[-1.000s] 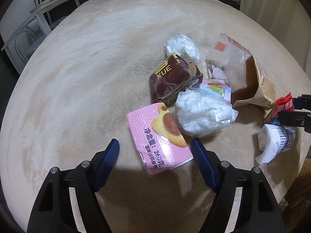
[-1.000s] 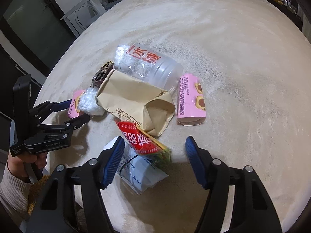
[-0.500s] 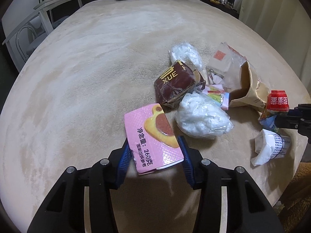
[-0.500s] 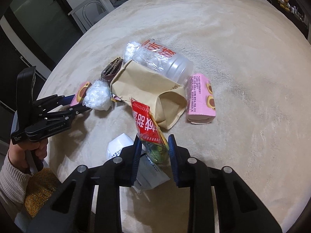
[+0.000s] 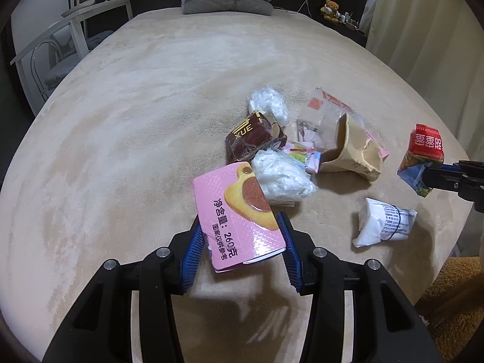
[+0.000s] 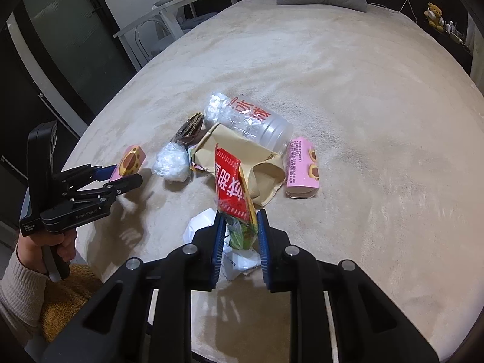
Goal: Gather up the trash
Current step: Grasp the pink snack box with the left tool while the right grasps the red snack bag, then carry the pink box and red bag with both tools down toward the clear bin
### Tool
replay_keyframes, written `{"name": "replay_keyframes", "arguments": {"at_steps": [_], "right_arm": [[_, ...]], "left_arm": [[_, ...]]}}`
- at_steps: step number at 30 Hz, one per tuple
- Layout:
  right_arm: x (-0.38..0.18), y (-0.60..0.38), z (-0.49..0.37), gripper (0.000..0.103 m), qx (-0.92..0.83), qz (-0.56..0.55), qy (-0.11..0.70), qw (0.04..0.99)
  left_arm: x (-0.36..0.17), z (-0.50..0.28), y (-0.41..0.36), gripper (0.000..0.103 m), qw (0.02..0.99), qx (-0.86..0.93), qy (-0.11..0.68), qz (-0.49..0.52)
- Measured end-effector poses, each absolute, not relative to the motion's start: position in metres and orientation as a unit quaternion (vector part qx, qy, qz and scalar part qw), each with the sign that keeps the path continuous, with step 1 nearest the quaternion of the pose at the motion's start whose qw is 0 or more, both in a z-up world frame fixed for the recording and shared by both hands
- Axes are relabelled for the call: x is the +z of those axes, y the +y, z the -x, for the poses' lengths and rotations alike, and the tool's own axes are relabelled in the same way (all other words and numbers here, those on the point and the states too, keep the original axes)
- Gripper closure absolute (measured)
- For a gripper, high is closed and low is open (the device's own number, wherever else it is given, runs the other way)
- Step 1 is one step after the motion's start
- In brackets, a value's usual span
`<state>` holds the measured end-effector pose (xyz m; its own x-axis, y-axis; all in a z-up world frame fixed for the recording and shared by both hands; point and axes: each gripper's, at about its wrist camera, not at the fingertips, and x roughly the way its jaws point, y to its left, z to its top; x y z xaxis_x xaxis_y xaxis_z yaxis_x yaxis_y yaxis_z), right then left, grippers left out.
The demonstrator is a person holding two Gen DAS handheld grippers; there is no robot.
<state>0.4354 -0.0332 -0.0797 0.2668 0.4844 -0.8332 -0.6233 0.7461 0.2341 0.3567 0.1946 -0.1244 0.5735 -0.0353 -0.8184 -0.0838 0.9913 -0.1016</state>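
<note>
Left gripper [image 5: 240, 249] clamped on pink box [image 5: 237, 216], right gripper [image 6: 240, 237] clamped on red snack bag [image 6: 231, 181], both held above beige blanket [image 5: 121, 121] near its front edge, other trash piled behind

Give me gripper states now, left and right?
Left gripper: shut on the pink snack box.
Right gripper: shut on the red snack packet.

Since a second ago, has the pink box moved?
Yes. The pink box is now lifted clear of the blanket, tilted between the left gripper fingers, away from the white plastic wad.
</note>
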Motion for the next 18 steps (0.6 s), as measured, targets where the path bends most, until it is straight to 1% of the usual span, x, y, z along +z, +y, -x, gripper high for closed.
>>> {"name": "replay_keyframes", "arguments": {"at_steps": [3, 18], "right_arm": [[-0.066, -0.041, -0.423, 0.081, 0.343, 0.071, 0.478, 0.806], [-0.003, -0.09, -0.335, 0.081, 0.347, 0.053, 0.446, 0.823]], "left_arm": [[-0.113, -0.341, 0.182, 0.057, 0.891, 0.005, 0.45, 0.068], [-0.048, -0.26, 0.116, 0.057, 0.914, -0.034, 0.401, 0.057]]}}
